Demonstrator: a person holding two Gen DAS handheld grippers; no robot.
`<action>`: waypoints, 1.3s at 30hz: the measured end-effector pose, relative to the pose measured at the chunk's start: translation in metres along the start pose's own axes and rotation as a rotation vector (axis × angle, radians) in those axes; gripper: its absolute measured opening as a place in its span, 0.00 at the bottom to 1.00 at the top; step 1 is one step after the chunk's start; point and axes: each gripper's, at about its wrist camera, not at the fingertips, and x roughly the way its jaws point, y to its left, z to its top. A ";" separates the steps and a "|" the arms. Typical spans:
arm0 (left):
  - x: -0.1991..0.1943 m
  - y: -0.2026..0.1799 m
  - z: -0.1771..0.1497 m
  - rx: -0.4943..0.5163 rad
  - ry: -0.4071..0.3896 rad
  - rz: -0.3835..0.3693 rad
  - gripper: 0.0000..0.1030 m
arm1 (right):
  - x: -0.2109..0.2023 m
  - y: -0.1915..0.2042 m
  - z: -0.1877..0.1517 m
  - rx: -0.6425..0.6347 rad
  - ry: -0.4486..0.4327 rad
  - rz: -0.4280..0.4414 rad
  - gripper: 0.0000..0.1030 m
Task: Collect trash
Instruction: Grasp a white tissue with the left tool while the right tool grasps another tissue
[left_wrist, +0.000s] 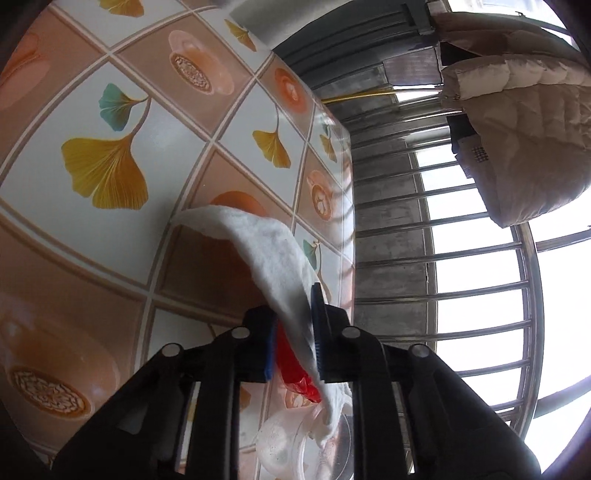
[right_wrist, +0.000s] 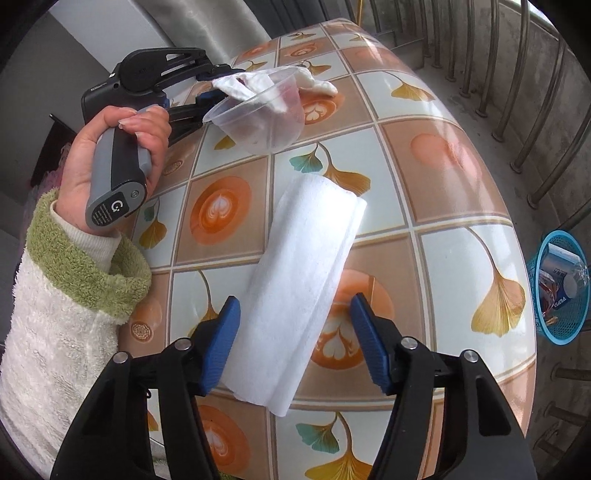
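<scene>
Left hand (right_wrist: 122, 166) wraps the grey handle, its hand-held gripper (left_wrist: 295, 332) angled down over the table (right_wrist: 443, 206), pads clamped narrow on a crumpled tissue (left_wrist: 266, 251) w/ a red scrap (left_wrist: 291, 365) & a clear plastic cup (right_wrist: 258, 118). Right hand-held gripper (right_wrist: 295, 332) points steeply down, jaws half-wide either side of a folded white tissue (right_wrist: 306, 273) lying on the table, right pad clear of it. Only right view shows the blue basket (right_wrist: 561, 288) w/ cans beyond the table edge; only left view shows the red scrap
</scene>
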 end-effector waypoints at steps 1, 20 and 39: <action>-0.004 -0.003 -0.001 0.013 -0.009 -0.010 0.07 | 0.002 0.000 0.001 0.000 0.001 0.005 0.46; -0.214 -0.119 -0.097 0.647 -0.272 -0.083 0.02 | -0.023 -0.032 -0.017 0.085 -0.062 0.116 0.05; -0.201 0.010 -0.225 0.726 0.091 0.432 0.12 | -0.034 -0.038 -0.043 0.033 -0.058 0.067 0.05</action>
